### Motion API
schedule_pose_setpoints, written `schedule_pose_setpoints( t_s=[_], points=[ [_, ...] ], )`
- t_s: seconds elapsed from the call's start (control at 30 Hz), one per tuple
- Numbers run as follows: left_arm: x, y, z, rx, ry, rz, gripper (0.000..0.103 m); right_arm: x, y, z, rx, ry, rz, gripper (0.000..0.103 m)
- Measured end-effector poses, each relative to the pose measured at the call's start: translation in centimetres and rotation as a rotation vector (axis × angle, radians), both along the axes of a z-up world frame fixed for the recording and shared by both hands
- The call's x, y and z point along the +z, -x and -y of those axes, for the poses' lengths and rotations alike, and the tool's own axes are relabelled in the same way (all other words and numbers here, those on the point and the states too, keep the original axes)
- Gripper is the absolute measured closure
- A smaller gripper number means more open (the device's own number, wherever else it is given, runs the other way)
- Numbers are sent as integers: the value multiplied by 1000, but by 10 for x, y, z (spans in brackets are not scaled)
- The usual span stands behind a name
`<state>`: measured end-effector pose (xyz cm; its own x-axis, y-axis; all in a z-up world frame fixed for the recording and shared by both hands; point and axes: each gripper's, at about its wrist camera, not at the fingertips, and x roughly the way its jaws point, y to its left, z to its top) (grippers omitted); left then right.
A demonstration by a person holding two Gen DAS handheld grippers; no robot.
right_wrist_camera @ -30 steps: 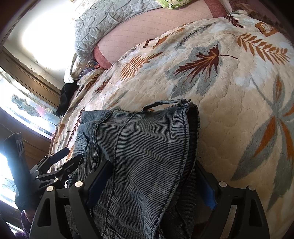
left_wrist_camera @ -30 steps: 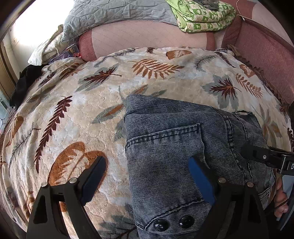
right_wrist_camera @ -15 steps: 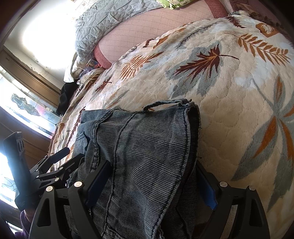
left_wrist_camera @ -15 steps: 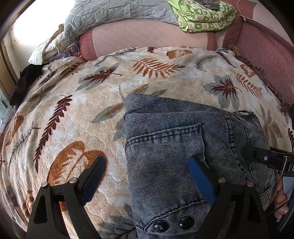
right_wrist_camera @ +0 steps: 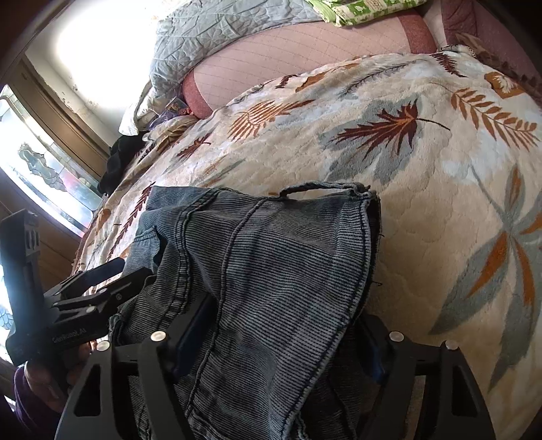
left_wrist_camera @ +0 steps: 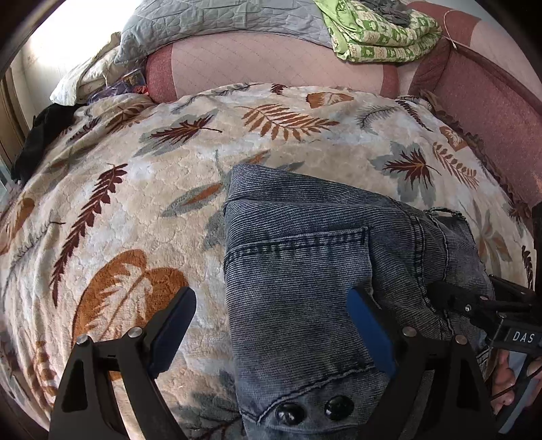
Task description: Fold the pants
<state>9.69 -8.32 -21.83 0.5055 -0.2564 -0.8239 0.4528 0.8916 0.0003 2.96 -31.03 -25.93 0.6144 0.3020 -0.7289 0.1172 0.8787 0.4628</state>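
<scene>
Both tongs (left_wrist_camera: 271,325) angled down over jeans (left_wrist_camera: 305,270)

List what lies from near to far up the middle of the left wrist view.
jeans → leaf-print blanket → pink quilted cushion → grey quilt

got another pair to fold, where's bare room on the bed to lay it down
Free: the leaf blanket left of the jeans, up to the pink bolster, and the stretch right of the jeans in the right wrist view. Crowded: the green quilt and the clutter by the window.
</scene>
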Motion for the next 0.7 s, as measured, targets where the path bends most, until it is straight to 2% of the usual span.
schedule_pose_setpoints(
  t_s=[0.2,0.5,0.57,0.7],
  points=[
    [19,14,-5,-15,-32,56,12,0,2,4,-5,-19,-5,24],
    [23,17,-6,7,-62,82,12,5,7,6,-23,-11,-9,23],
    [25,19,-7,27,-74,96,12,12,14,7,-36,23,16,23],
    [38,26,-13,65,-85,148,12,40,38,-6,-66,206,173,22]
  ],
)
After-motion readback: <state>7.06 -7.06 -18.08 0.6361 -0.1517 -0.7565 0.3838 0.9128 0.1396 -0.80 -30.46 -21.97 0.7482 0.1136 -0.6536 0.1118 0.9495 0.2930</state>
